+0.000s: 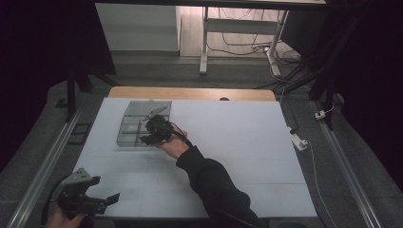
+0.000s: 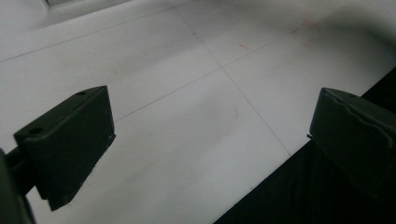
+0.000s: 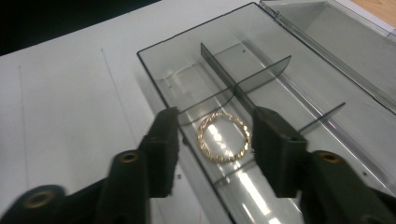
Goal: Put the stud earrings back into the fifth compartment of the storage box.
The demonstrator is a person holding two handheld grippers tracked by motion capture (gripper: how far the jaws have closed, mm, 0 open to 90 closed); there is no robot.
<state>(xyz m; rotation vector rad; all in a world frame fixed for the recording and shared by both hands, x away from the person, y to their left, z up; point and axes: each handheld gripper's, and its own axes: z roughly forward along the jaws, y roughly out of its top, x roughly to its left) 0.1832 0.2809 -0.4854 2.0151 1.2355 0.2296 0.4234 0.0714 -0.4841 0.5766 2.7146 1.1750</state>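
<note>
A clear plastic box with thin dividers sits at the back left of the white table, its lid folded open behind it. In the right gripper view a gold twisted ring lies flat in one compartment of the box. My right gripper hangs over that compartment with a jaw on each side of the ring, neither pad pressing on it. In the high view this gripper is over the box's near side. My left gripper rests at the table's front left corner, its jaws wide apart over bare table.
A dark sleeve reaches diagonally from the bottom middle to the box. Metal rails run along both sides of the table. A white power strip lies off the right edge. Desk legs and cables stand on the floor behind.
</note>
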